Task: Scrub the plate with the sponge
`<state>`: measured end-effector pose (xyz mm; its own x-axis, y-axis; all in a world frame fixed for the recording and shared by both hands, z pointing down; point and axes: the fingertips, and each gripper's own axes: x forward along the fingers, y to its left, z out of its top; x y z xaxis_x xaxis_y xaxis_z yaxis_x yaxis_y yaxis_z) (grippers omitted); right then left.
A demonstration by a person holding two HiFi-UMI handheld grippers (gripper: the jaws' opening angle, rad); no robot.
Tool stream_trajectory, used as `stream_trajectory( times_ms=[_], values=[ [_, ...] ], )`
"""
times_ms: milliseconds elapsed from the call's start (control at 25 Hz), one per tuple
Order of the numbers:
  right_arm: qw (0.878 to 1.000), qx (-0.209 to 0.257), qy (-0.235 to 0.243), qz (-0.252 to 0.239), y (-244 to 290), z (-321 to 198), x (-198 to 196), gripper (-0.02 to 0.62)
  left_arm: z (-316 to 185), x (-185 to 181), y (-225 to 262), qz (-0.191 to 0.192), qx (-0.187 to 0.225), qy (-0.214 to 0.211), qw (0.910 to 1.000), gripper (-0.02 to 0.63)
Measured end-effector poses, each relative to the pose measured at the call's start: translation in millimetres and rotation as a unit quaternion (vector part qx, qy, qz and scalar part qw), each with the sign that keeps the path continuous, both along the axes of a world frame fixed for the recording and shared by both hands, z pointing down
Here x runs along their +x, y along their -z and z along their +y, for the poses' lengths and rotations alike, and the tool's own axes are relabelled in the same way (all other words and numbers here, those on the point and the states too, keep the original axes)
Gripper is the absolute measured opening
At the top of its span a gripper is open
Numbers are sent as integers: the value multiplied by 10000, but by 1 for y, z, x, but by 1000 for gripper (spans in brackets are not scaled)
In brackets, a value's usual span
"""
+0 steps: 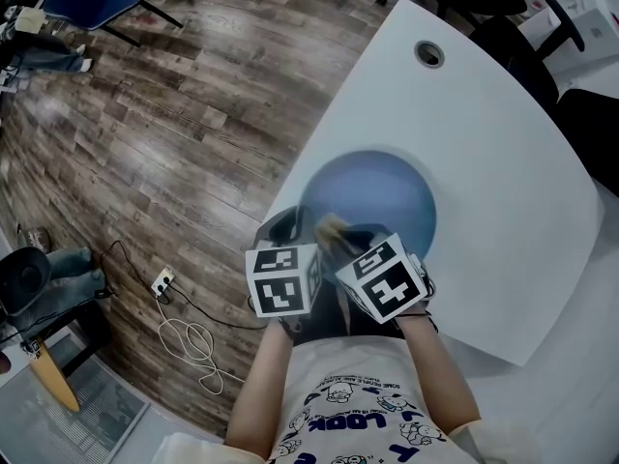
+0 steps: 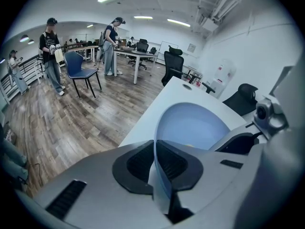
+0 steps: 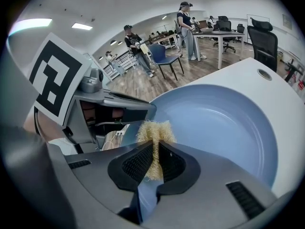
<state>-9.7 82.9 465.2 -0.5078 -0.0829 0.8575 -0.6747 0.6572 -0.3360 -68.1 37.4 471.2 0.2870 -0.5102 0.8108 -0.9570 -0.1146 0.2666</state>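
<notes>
**2 handheld grippers at a blue plate, 1 holding a sponge**

A person stands at a white worktop (image 1: 503, 162) above a wood-plank floor (image 1: 174, 114); a round blue plate (image 1: 372, 196) sits at the worktop's near edge, just ahead of both grippers.

The left gripper (image 1: 287, 228) has its fingers (image 2: 138, 163) pressed onto the plate's near rim, which runs on edge between them in the left gripper view.

The right gripper (image 1: 360, 242) sits just beside the left; its fingers (image 3: 138, 166) pinch a pale, straw-coloured fibrous sponge (image 3: 155, 136), whose frayed top pokes out against the plate's inner face near the rim.

Whether the plate rests on the worktop or is lifted cannot be told; a round hole (image 1: 429, 54) marks the worktop's far end.
</notes>
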Motion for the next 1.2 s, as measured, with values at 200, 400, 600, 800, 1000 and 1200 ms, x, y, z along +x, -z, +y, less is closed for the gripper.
stream_trajectory(
  times_ms=[200,400,600,800,1000,1200],
  values=[
    [10000,-51,26,-7,1,6,2,46,-2,1,3,15,18,-2,10000,29],
    [10000,-66,50,-28,2,10,6,48,-3,2,3,3,10,-20,10000,29],
    [9997,-224,83,32,1,20,14,48,-3,1,3,-2,-1,-42,10000,29],
    [9995,-281,87,69,0,26,22,48,-4,2,2,20,-14,-57,10000,29],
    [9993,-345,111,78,0,33,29,48,-2,0,2,12,-22,-72,10000,29],
    [9991,-408,34,104,1,38,40,48,0,-1,2,4,-23,-91,10000,29]
  ],
)
